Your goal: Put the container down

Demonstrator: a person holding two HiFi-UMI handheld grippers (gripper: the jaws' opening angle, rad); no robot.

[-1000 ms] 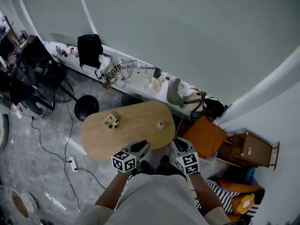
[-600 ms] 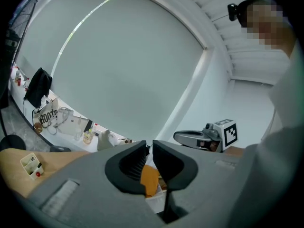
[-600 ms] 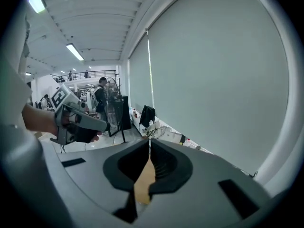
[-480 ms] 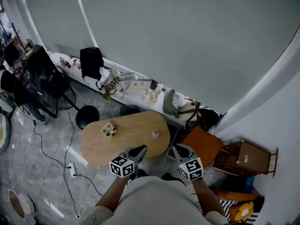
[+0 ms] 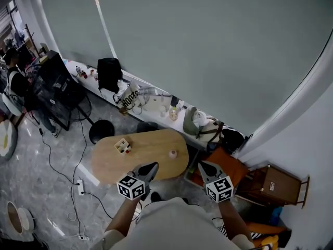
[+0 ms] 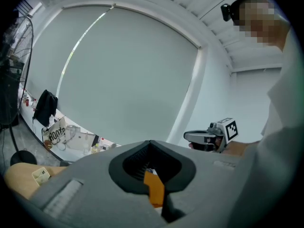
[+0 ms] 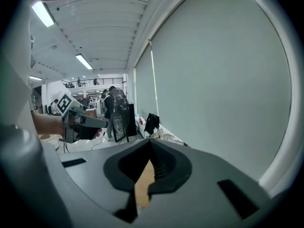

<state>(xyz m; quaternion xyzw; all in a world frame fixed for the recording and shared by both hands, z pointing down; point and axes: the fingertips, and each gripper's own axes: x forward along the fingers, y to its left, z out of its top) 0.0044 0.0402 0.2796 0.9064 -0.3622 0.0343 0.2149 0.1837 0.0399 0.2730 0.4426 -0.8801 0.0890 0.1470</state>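
The container (image 5: 123, 146), a small beige compartment box, sits on the left part of the oval wooden table (image 5: 148, 165). It also shows low at the left in the left gripper view as the container (image 6: 40, 175). A small pink cup (image 5: 172, 153) stands on the table's right part. My left gripper (image 5: 152, 166) hangs over the near table edge, well apart from the box. Its jaws have just been closing and are now shut with nothing between them. My right gripper (image 5: 202, 164) hangs off the table's right end, shut and empty.
A long white counter (image 5: 156, 105) crowded with bags and bottles runs along the wall. A black stool (image 5: 102, 130) stands behind the table. An orange seat (image 5: 222, 159) and a wooden cabinet (image 5: 271, 184) are to the right. Cables and a power strip (image 5: 79, 185) lie on the floor at the left.
Both grippers have risen and drawn back from the table, which now looks smaller and farther off. The container and the cup have stayed where they were.
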